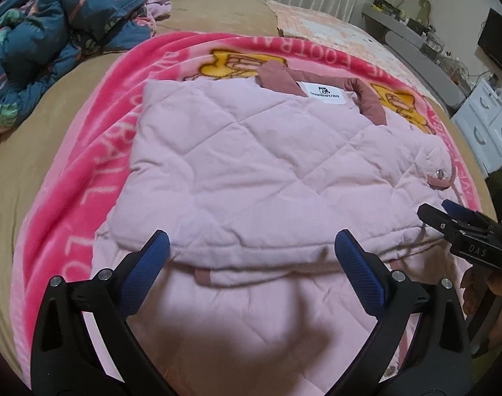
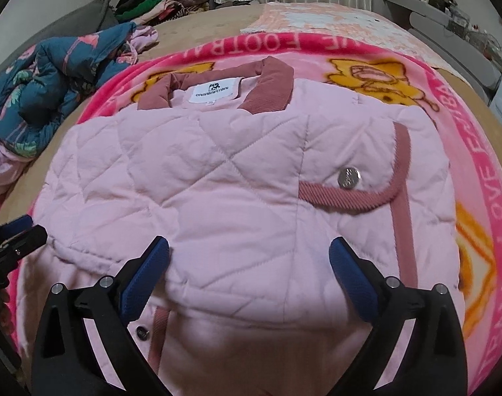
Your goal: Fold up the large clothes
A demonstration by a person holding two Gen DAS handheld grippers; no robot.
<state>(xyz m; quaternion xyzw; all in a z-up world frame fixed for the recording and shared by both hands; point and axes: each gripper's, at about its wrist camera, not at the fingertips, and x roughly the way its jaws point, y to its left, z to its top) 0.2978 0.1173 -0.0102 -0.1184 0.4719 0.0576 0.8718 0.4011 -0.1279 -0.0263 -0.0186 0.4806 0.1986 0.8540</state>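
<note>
The pink quilted jacket (image 1: 251, 171) lay partly folded on the pink blanket (image 1: 96, 151) mid-bed, just ahead of the left hand-held gripper (image 1: 251, 250) and right hand-held gripper (image 2: 249, 254), both spread, gripping nothing.

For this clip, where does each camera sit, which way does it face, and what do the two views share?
Left wrist: on the left gripper, low over the near hem, facing up the pink jacket toward its collar; own open fingers frame the bottom, the right gripper and part of a hand show at right.
Right wrist: on the right gripper, facing the same way, nearer the silver snap; own open fingers show, the left gripper at left edge.
Shared: jacket, white label, pink blanket, blue quilt.
</note>
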